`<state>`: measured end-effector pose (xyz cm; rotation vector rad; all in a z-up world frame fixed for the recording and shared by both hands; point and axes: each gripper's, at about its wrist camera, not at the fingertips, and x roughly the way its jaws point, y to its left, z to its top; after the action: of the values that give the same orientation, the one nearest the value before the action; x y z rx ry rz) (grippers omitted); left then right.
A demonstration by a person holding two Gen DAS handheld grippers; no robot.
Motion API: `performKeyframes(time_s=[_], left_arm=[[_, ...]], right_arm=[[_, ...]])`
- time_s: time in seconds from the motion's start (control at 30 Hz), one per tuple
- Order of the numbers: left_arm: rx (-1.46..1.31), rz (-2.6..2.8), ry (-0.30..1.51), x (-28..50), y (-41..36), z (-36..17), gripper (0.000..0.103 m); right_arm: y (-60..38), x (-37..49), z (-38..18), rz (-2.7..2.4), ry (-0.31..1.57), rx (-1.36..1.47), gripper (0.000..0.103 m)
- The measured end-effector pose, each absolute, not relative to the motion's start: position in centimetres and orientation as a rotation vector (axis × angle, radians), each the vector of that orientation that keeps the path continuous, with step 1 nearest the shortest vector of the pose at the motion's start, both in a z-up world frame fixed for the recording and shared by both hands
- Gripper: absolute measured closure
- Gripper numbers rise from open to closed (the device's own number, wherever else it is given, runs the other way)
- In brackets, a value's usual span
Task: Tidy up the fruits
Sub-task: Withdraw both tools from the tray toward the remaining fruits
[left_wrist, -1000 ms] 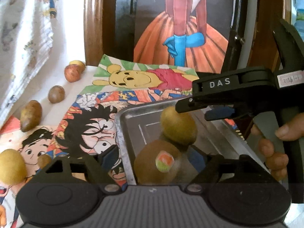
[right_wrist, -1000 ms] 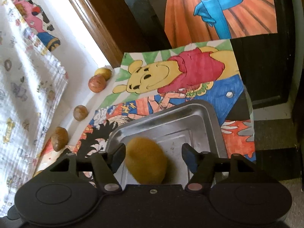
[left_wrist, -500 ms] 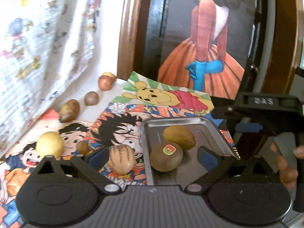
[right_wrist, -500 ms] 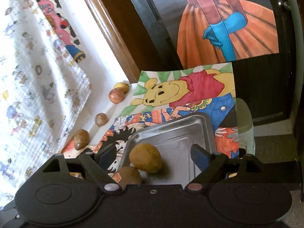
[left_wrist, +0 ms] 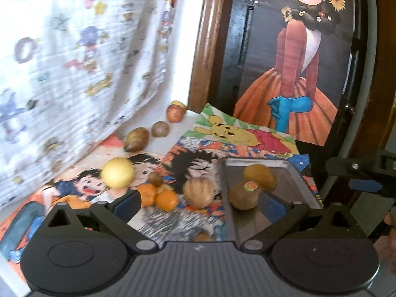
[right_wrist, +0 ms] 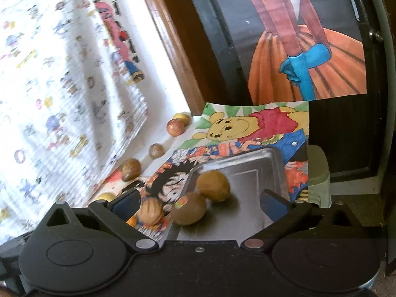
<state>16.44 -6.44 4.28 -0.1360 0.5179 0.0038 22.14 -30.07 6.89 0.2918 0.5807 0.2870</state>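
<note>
two fruits in the tray, both grippers empty

the metal tray [left_wrist: 292, 170] holds a stickered kiwi [left_wrist: 243, 195] touching a tan fruit [left_wrist: 259, 175] just behind it. left of the tray, on the cartoon drawings [left_wrist: 193, 148], lie a walnut-like fruit [left_wrist: 198, 192], two orange pieces [left_wrist: 158, 196] and a yellow ball-shaped fruit [left_wrist: 118, 175]. the left gripper [left_wrist: 198, 204] and the right gripper [right_wrist: 200, 201] hang before the tray, jaws spread, gripping nothing.

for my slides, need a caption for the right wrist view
Open right claw above a metal tray holding a stickered brown kiwi and a tan oval fruit.
</note>
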Motion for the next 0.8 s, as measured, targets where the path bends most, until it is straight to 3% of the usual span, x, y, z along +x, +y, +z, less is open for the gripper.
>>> performKeyframes(time_s=[0.4, 0.8], left_arm=[[-0.165, 0.05, 0.599, 11.7, -0.5, 1.9, 0.001], [-0.111, 0.036, 0.656, 12.7, 3.3, 0.3, 0.001]], right_arm=[[-25.1, 15.4, 4.7, 0.346, 0.689, 0.213, 0.001], [-18.4, 14.3, 3.5, 0.463, 0.808, 0.141, 0.001]])
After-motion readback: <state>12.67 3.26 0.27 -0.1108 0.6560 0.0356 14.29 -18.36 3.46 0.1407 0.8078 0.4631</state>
